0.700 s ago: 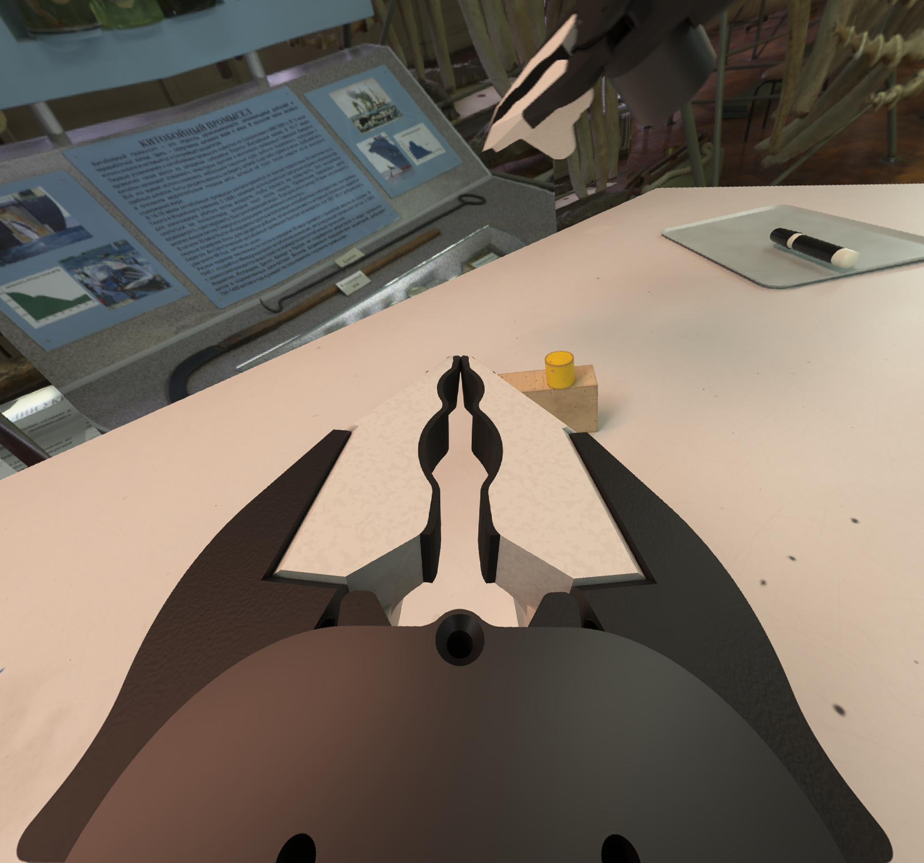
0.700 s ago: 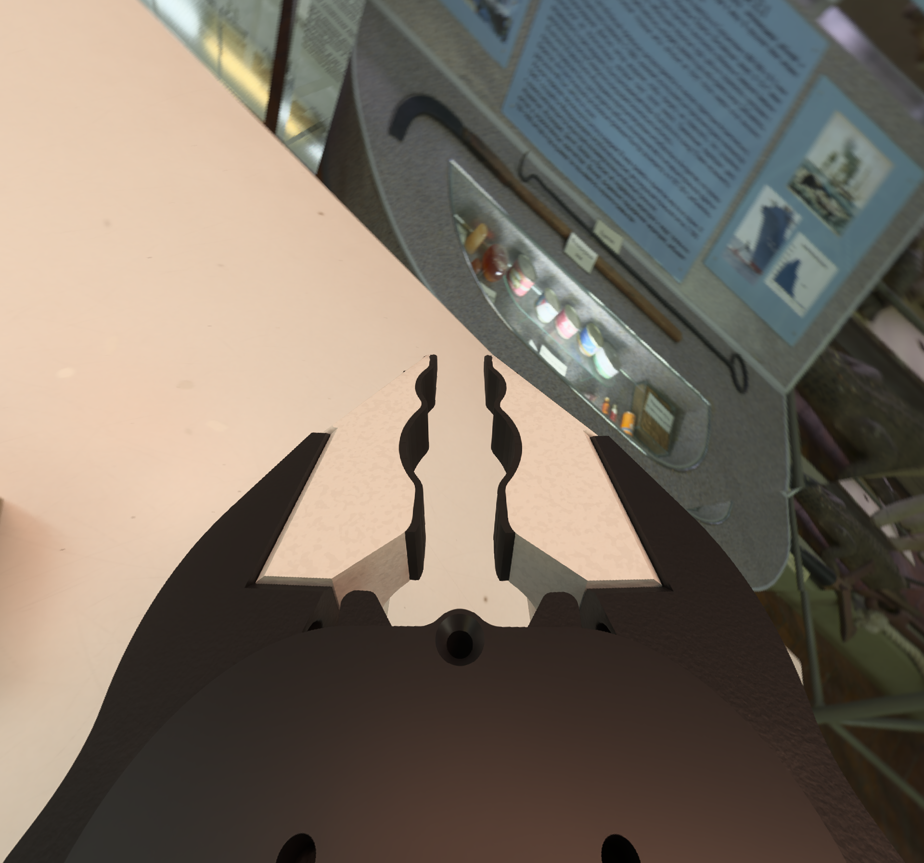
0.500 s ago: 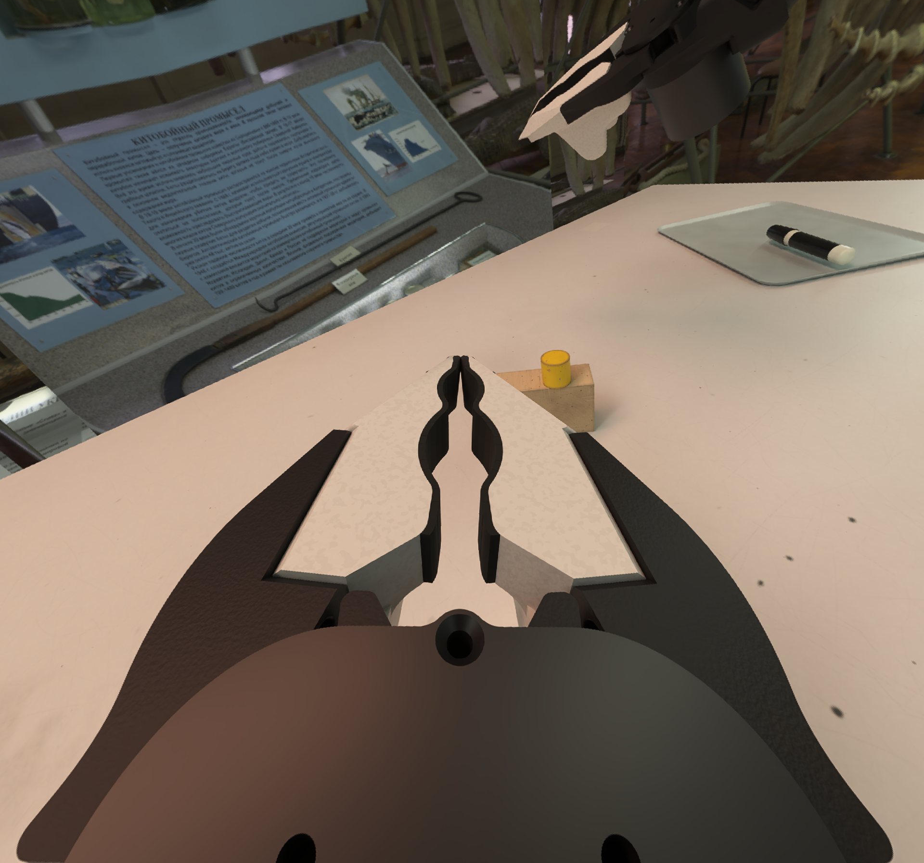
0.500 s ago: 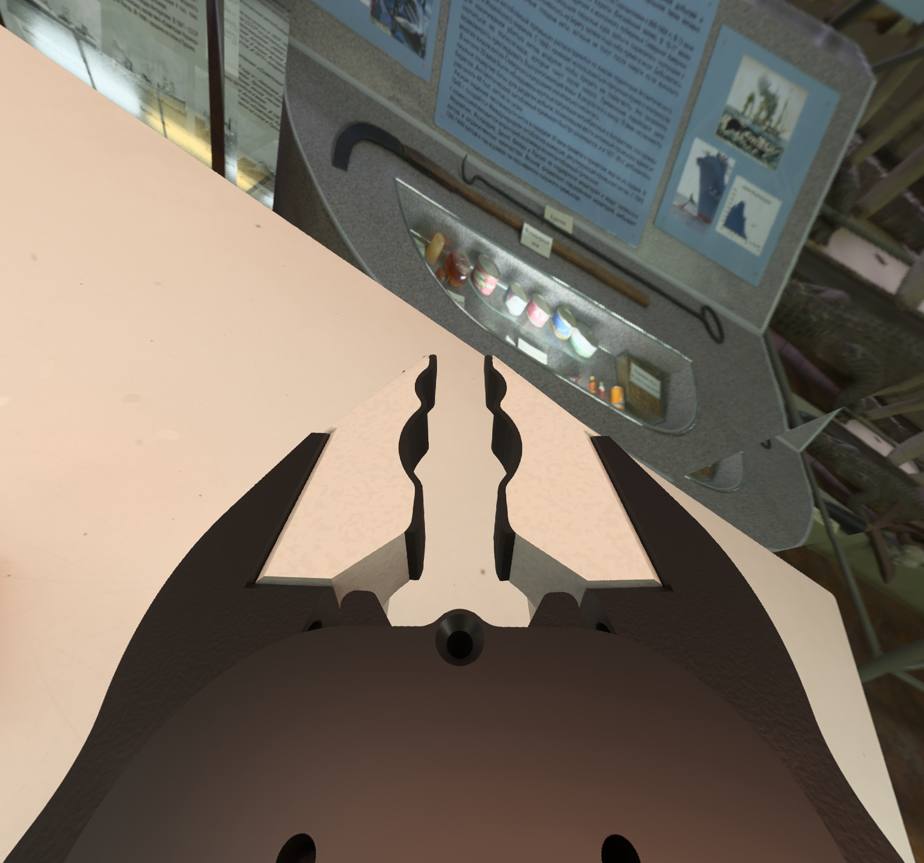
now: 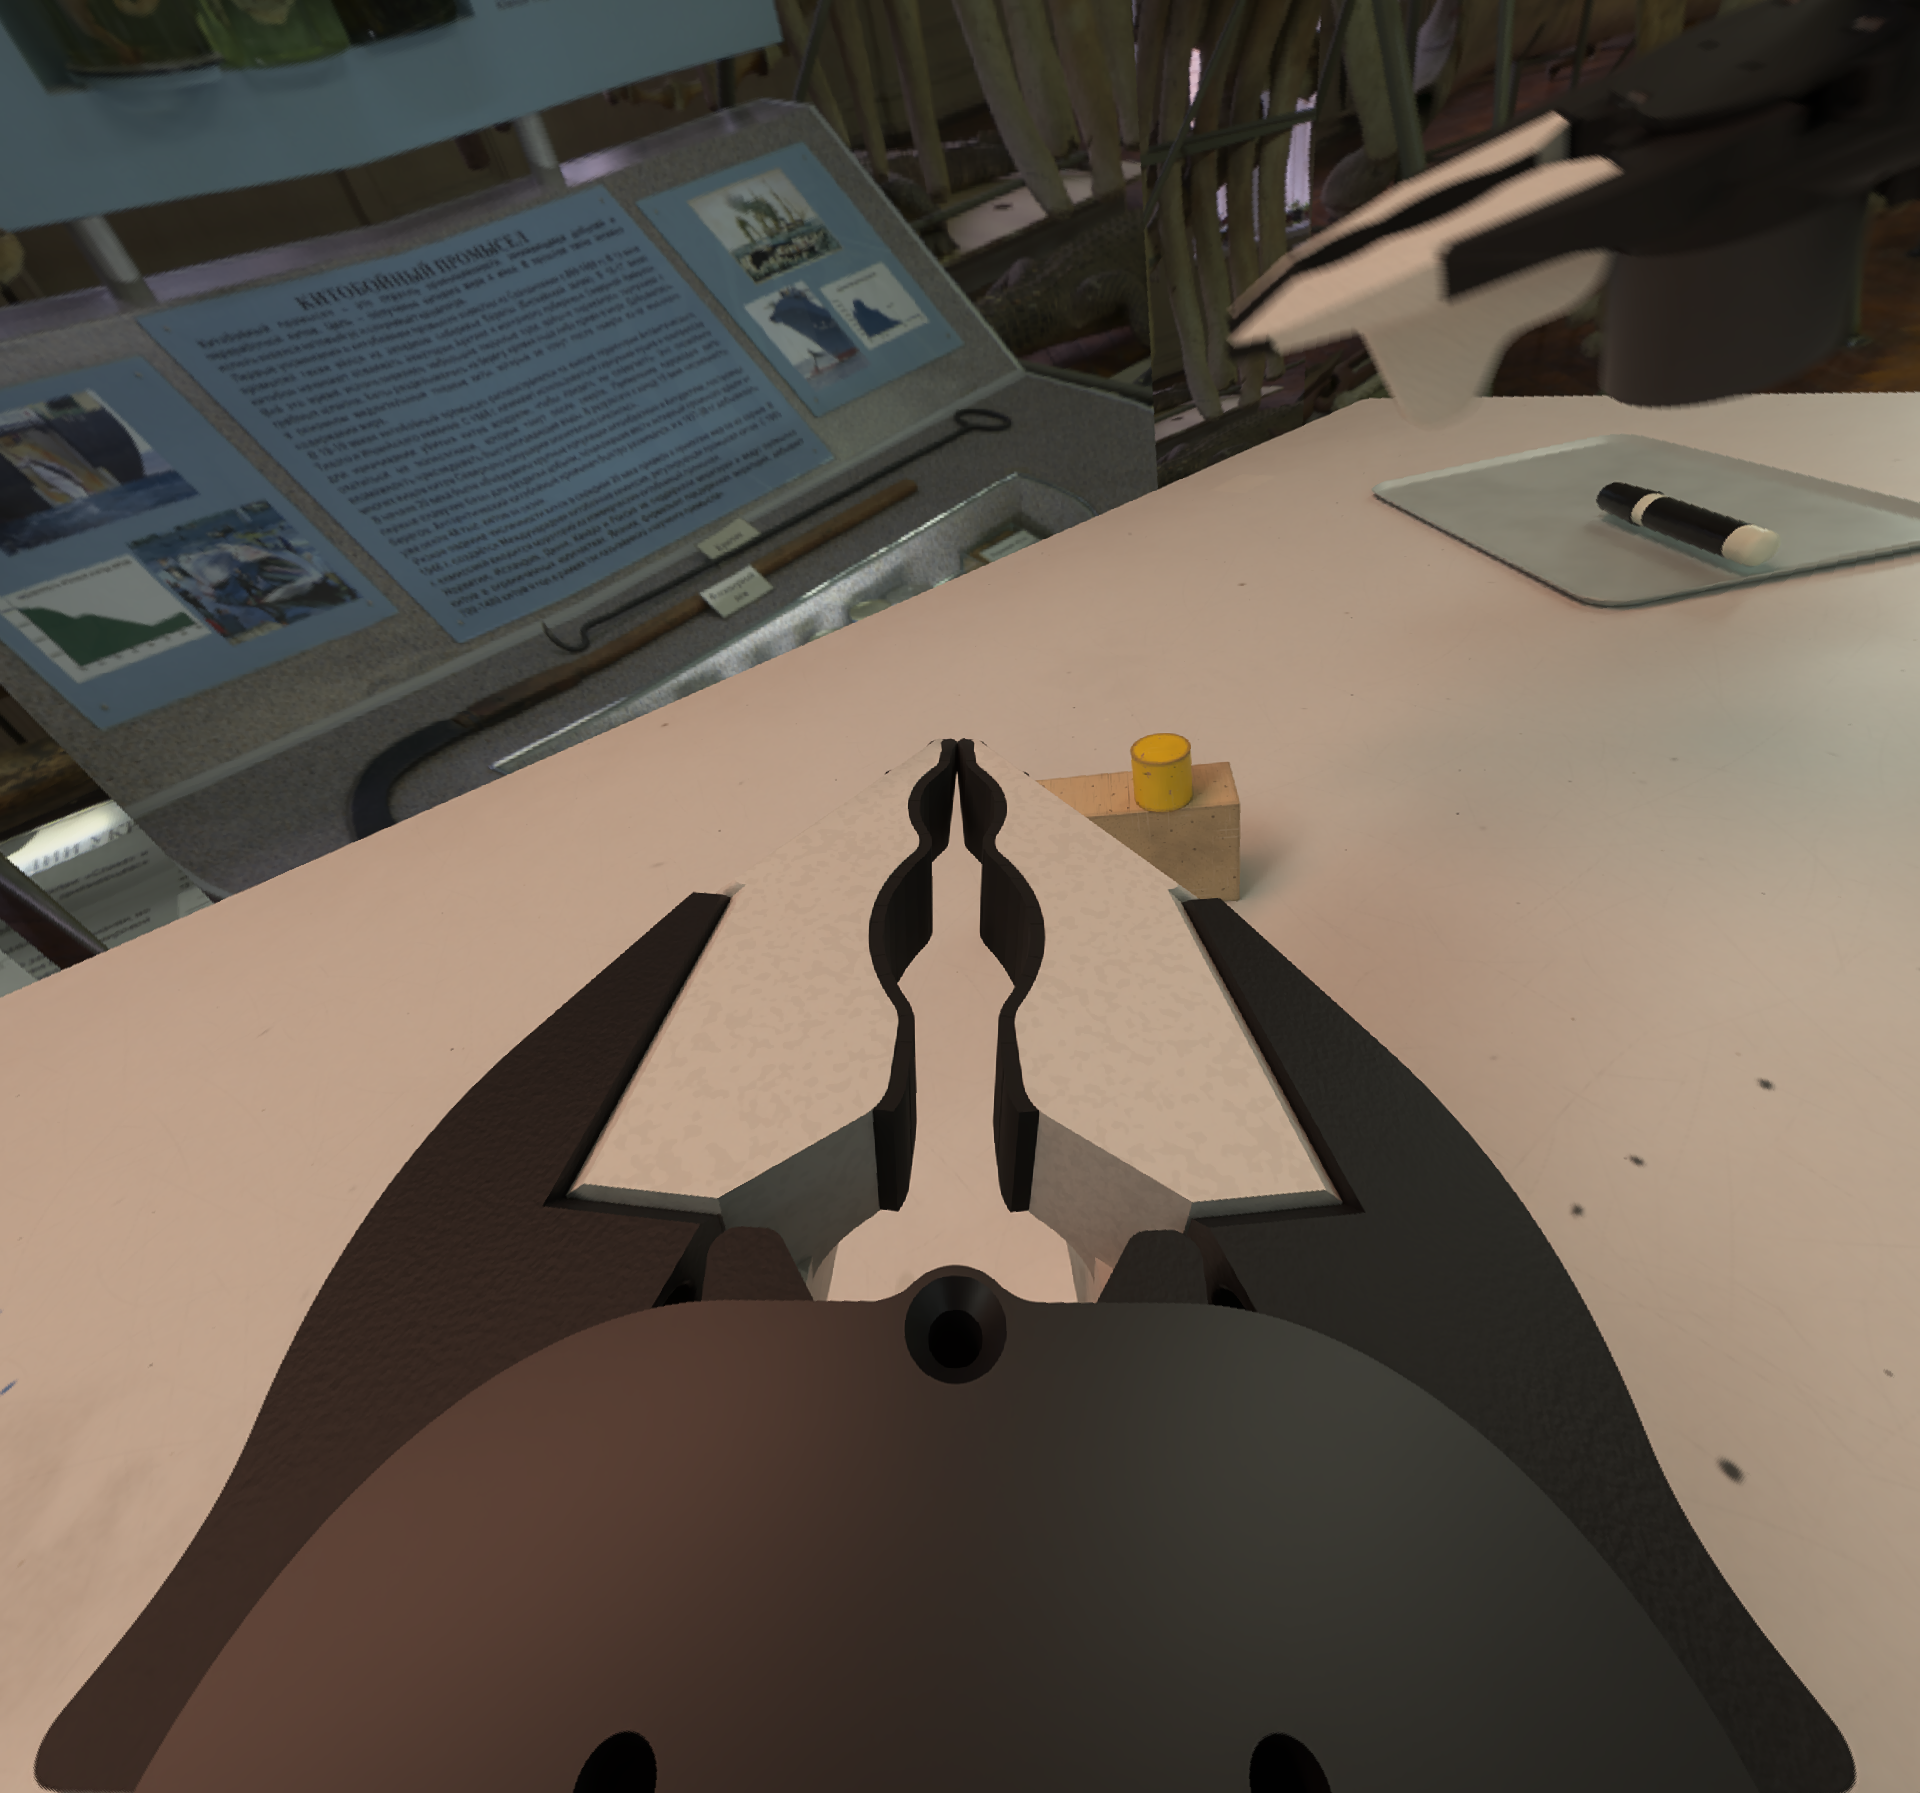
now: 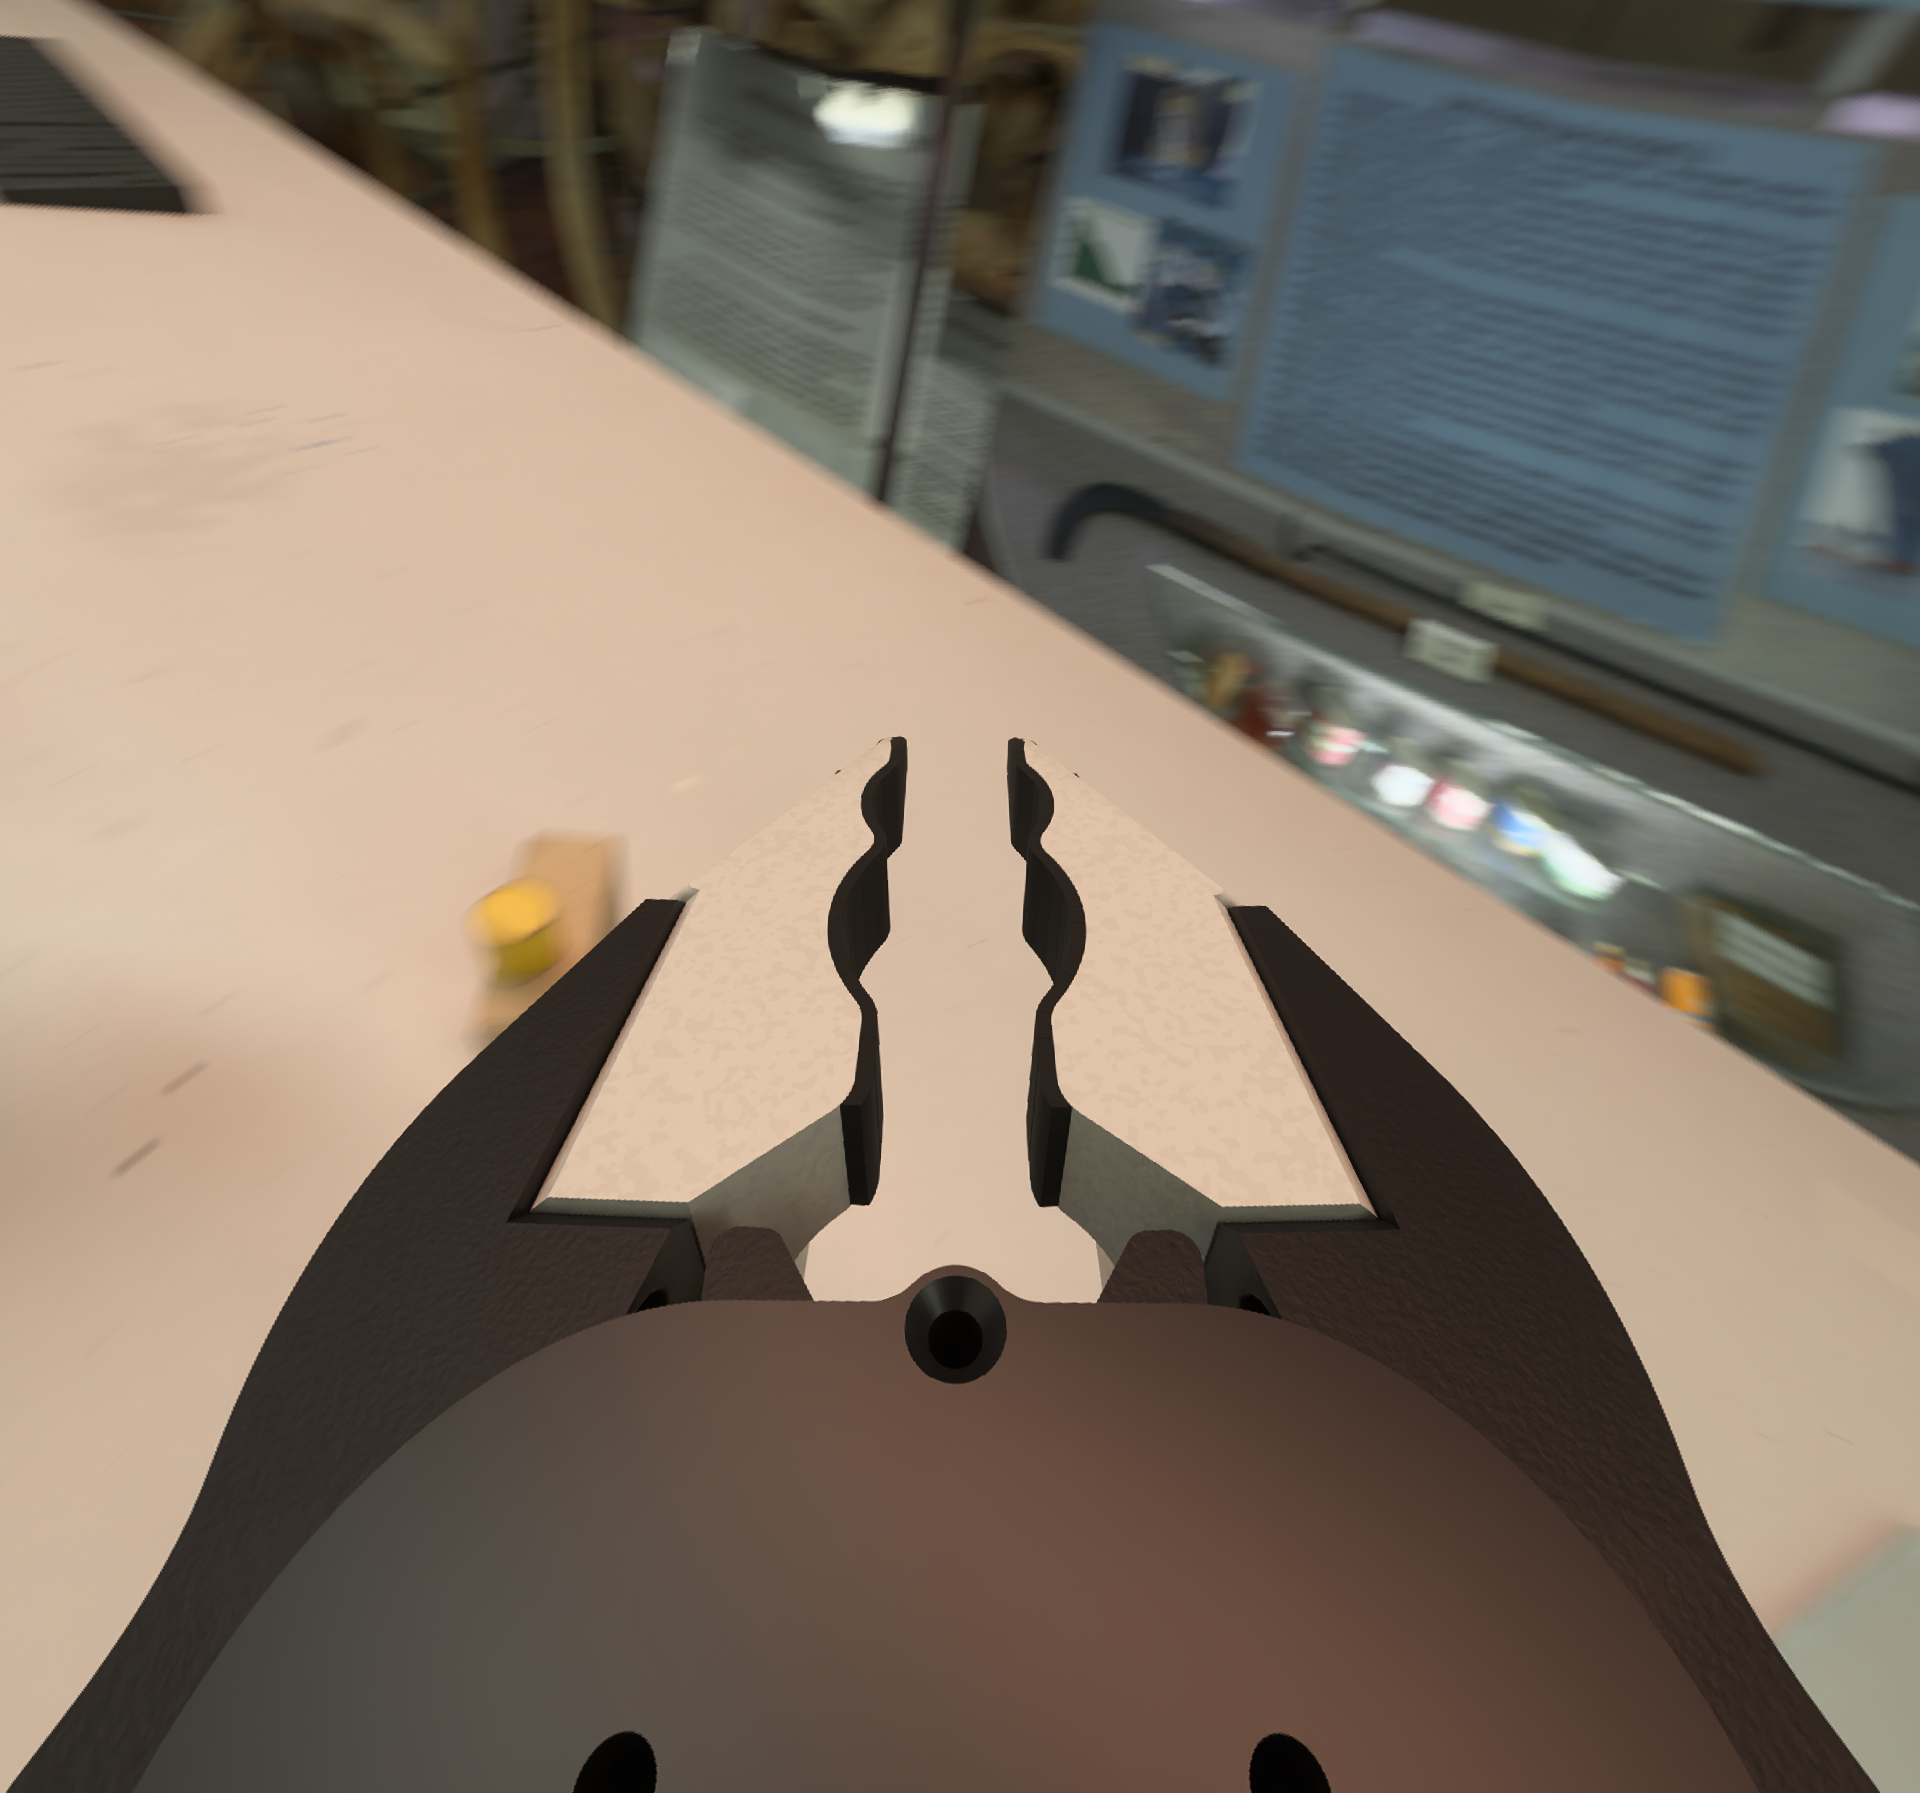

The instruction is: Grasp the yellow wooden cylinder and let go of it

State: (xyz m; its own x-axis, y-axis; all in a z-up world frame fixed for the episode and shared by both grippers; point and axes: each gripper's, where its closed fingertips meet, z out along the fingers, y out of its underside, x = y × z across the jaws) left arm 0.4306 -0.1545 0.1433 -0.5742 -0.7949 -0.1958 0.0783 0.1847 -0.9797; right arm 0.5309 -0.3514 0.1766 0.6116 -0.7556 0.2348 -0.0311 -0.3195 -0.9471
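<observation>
The yellow wooden cylinder (image 5: pixel 1161 772) stands upright on a light wooden block (image 5: pixel 1174 834) on the pale table. My left gripper (image 5: pixel 956 746) is shut and empty, low over the table, with its tips just left of the block. My right gripper (image 6: pixel 956 746) is open and empty; it also shows in the left wrist view (image 5: pixel 1403 289), blurred, high above the table's far edge. In the right wrist view the cylinder (image 6: pixel 516 928) and block (image 6: pixel 571 881) appear blurred, left of the right gripper's fingers.
A glass tray (image 5: pixel 1507 538) holding a black marker (image 5: pixel 1683 522) lies at the far right of the table. A dark grille (image 6: pixel 83 143) lies on the table at the far left in the right wrist view. Display boards (image 5: pixel 468 393) stand beyond the table edge.
My right gripper has swung round fast, to the right in the left wrist view, and the cylinder and block have come into its view. My left gripper has stayed still and shut.
</observation>
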